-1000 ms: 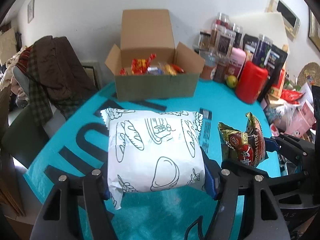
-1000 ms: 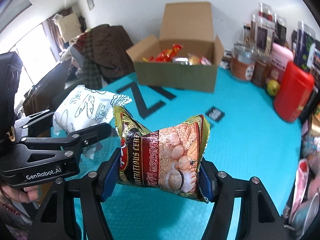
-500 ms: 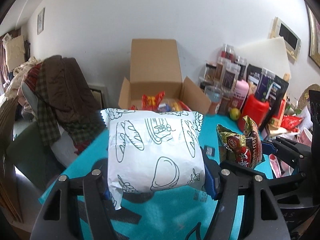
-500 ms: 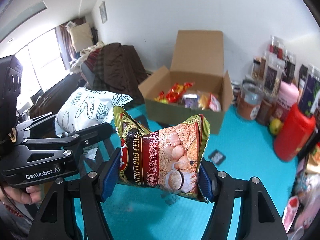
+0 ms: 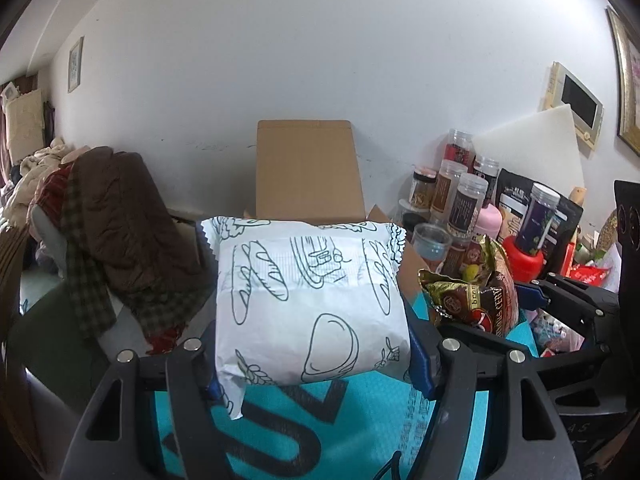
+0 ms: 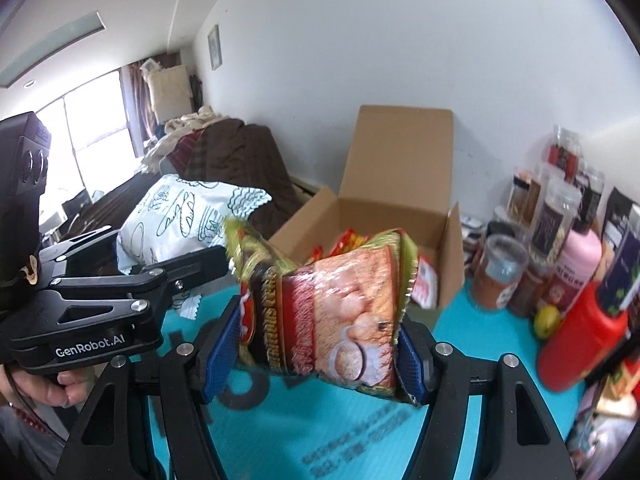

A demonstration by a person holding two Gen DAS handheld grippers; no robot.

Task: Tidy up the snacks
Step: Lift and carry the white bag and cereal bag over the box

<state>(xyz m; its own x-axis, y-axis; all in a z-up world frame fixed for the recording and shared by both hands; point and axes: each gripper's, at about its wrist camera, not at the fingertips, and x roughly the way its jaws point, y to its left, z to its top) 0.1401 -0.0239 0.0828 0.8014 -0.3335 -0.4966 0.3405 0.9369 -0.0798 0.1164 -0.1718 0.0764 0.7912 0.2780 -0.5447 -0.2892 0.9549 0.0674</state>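
My left gripper (image 5: 312, 368) is shut on a white bread packet (image 5: 308, 300) with green line drawings, held above the teal table. The packet also shows in the right wrist view (image 6: 180, 216). My right gripper (image 6: 316, 356) is shut on a red and brown cereal snack bag (image 6: 332, 316), which also shows in the left wrist view (image 5: 476, 300). An open cardboard box (image 6: 400, 184) with snacks inside stands ahead of both grippers; in the left wrist view only its raised flap (image 5: 308, 168) shows above the packet.
Jars, bottles and a red container (image 6: 580, 340) crowd the table's right side. A chair draped with brown clothes (image 5: 116, 224) stands to the left. The teal table mat (image 5: 360, 432) has large black letters.
Both grippers have lifted and tilted up with their packets, closer to the box. The table now sits lower in both views.
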